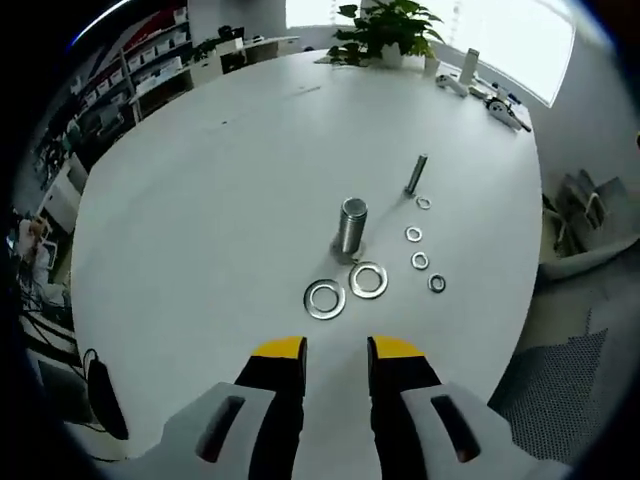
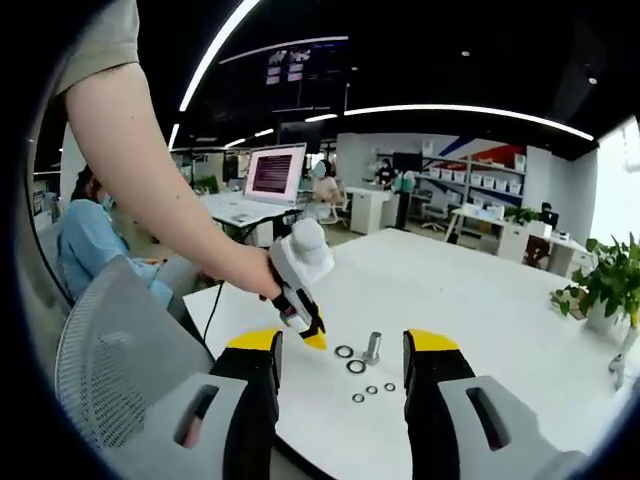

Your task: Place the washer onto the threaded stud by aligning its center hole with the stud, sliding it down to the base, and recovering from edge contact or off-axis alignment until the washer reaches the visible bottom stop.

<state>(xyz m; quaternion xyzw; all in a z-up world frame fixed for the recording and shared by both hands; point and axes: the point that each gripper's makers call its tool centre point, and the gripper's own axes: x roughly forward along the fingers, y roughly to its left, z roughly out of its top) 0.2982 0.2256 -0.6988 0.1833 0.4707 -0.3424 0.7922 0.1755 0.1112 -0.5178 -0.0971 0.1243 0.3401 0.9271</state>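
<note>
While nothing had been picked up yet, two large washers lay flat on the white table (image 1: 200, 200) at the foot of the threaded stud (image 1: 351, 226): one washer (image 1: 325, 299) nearer the left gripper (image 1: 336, 352), the other washer (image 1: 368, 279) just beside it and nearly touching the stud's base. The stud stood upright, top bare, so the placing step looked not yet begun. Four small washers (image 1: 419, 261) sat in a loose row to one side of it, and a thinner bolt (image 1: 416, 175) lay farther back, tilted. Probably spares laid out in easy reach.

The left gripper hovered just short of the near washer, jaws spread apart with nothing between them, lined up as if for a pinch on its rim. A flat washer on a smooth top would likely be hard to lift; edge slip seemed the risk.

In the right gripper view, the right gripper (image 2: 340, 345) was held back and high, jaws wide and empty, looking down at the stud (image 2: 372, 347) and the washers. The left gripper (image 2: 312, 336) showed there in the person's hand (image 2: 262, 278), tips pointing down near the washers. A potted plant (image 1: 385, 28) and a few tools sat at the far edge of the table.
</note>
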